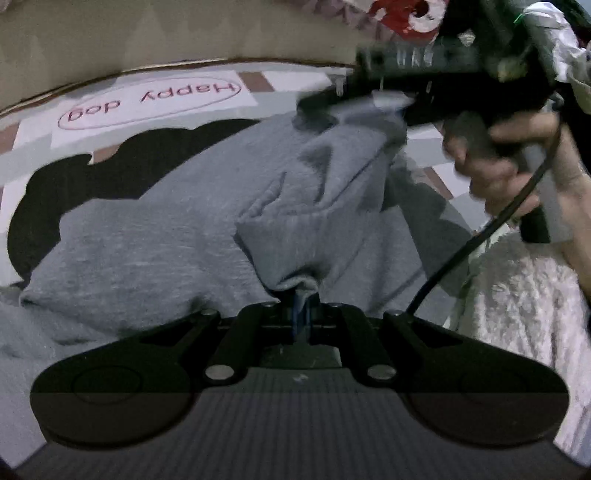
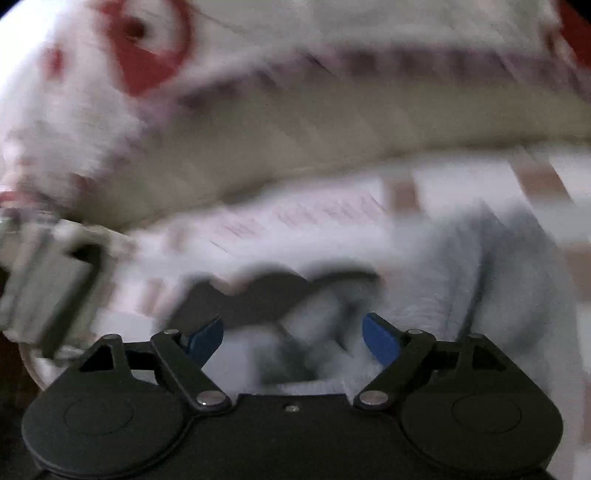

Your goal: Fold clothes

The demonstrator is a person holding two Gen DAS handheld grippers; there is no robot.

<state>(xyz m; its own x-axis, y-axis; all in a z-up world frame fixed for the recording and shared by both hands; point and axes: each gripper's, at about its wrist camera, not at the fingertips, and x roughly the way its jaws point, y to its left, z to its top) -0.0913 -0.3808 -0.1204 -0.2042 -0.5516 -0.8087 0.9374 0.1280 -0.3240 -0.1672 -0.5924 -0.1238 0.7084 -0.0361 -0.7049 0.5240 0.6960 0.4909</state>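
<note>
A grey knit garment (image 1: 147,240) lies spread on a printed bed sheet (image 1: 258,83). One fold of it bunches up at the centre. My left gripper (image 1: 301,299) is shut on that fold, and the cloth is pinched between its blue pads. My right gripper (image 1: 332,103), held by a hand (image 1: 498,166), hovers at the garment's raised far corner. In the blurred right wrist view, my right gripper (image 2: 293,338) stands open, blue pads (image 2: 380,338) wide apart. Grey cloth (image 2: 461,277) lies just ahead of them and between them.
The sheet carries a "Happy dog" oval (image 1: 147,101) and a large black print (image 1: 74,177). White fluffy fabric (image 1: 517,314) lies to the right. A red-and-white plush item (image 1: 406,18) sits at the far edge. A black cable (image 1: 461,251) hangs from the right gripper.
</note>
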